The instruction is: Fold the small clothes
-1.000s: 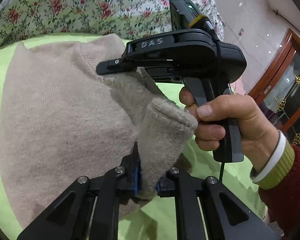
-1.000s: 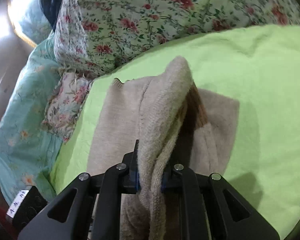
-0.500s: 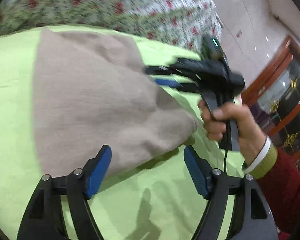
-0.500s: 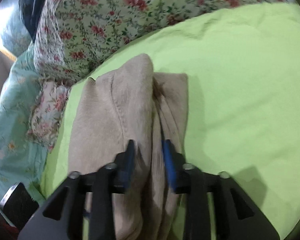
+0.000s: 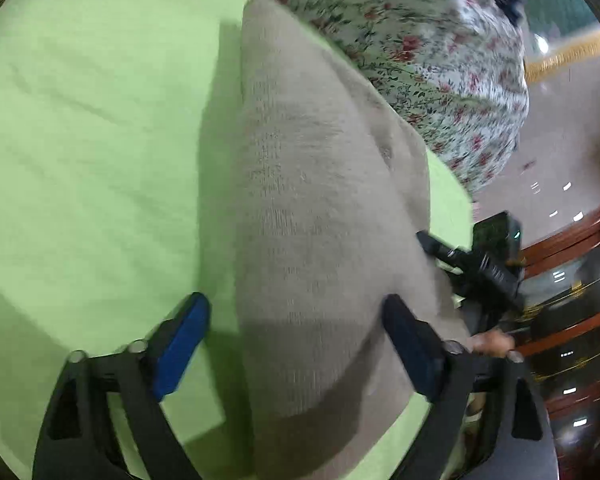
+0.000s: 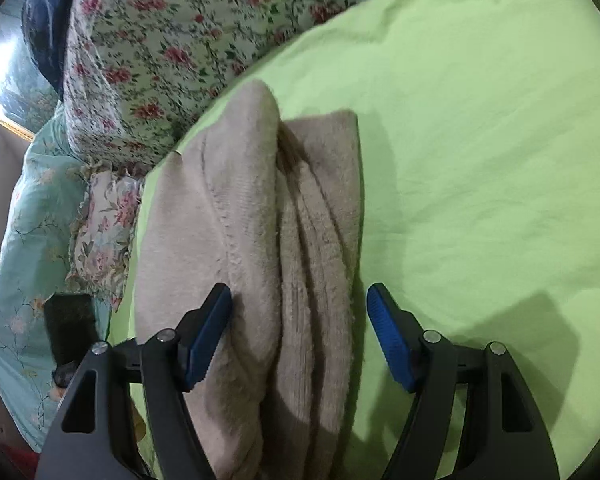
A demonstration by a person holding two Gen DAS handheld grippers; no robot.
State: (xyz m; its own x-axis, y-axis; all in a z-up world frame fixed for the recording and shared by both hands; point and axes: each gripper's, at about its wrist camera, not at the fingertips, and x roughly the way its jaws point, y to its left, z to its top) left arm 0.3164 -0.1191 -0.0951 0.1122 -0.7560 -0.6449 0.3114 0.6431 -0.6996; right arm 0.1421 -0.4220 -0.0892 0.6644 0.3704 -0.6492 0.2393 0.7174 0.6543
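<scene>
A beige knitted garment (image 5: 320, 220) lies folded in layers on the lime-green sheet (image 5: 92, 140). My left gripper (image 5: 296, 340) is open and empty, its blue pads either side of the garment's near end. In the right wrist view the garment (image 6: 268, 264) shows several stacked folds. My right gripper (image 6: 300, 340) is open and empty, just above the garment's near end. The right gripper also shows in the left wrist view (image 5: 476, 264), at the garment's right edge.
A floral quilt (image 6: 172, 48) lies along the far side of the green sheet (image 6: 480, 140), with a teal floral blanket (image 6: 24, 240) beyond it. A dark wooden cabinet (image 5: 572, 300) stands at the right. A black object (image 6: 68, 328) lies on the teal blanket.
Both grippers were shut on the beige garment a second ago; both have opened and let it go. The garment now lies flat and folded. The left view has swung round to the left.
</scene>
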